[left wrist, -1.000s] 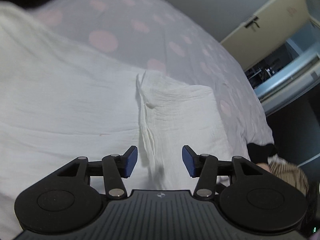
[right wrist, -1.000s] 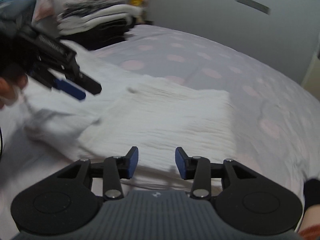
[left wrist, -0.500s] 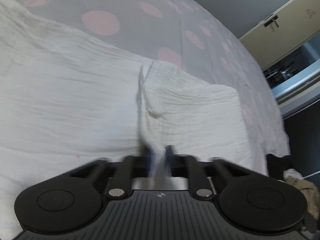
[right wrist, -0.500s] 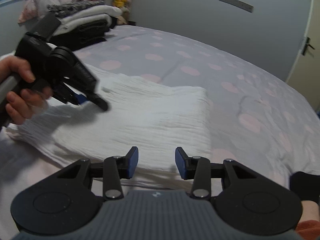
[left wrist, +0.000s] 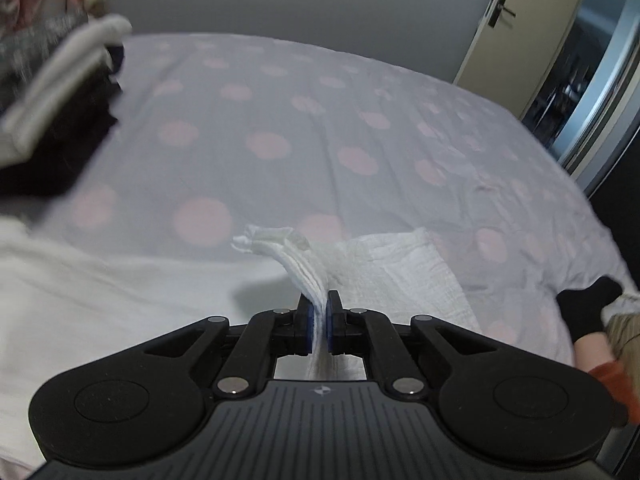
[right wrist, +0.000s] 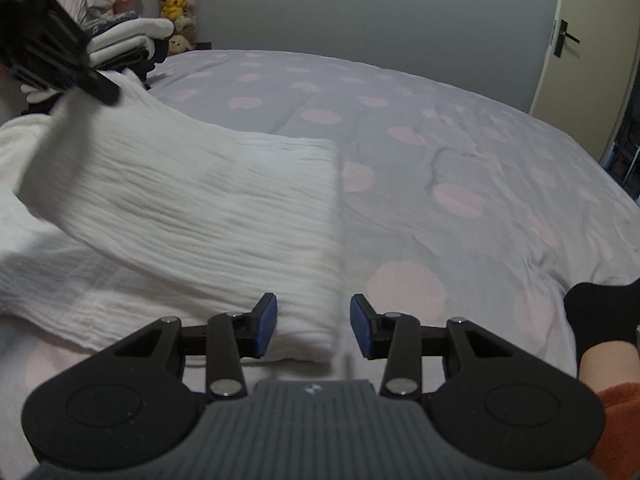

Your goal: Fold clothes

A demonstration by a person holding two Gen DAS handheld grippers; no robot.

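From the left wrist, the left gripper [left wrist: 319, 322] is clenched on a bunched edge of the white cloth [left wrist: 404, 276], the layered fabric pinched between its blue pads [left wrist: 306, 326] and rising in a ridge ahead of them. The rest of that cloth spreads to the left and right over the bedspread [left wrist: 320, 120], grey with pink spots. At the far left a stack of folded clothes [left wrist: 56, 92] sits on the bed, blurred, so its separate pieces are hard to tell apart. A black sock [left wrist: 586, 312] shows at the right edge.

From the right wrist, the right gripper [right wrist: 313, 330] is released, fingers spread apart, low over the near corner of the white cloth [right wrist: 208, 216], which lies folded in layers on the bedspread [right wrist: 460, 140]. The left gripper [right wrist: 52, 52] appears at the upper left, lifting a section of the cloth that slopes up to it. Behind it lie the folded clothes [right wrist: 132, 40] and some plush toys [right wrist: 178, 4] against the wall. A door [right wrist: 576, 44] stands at the right
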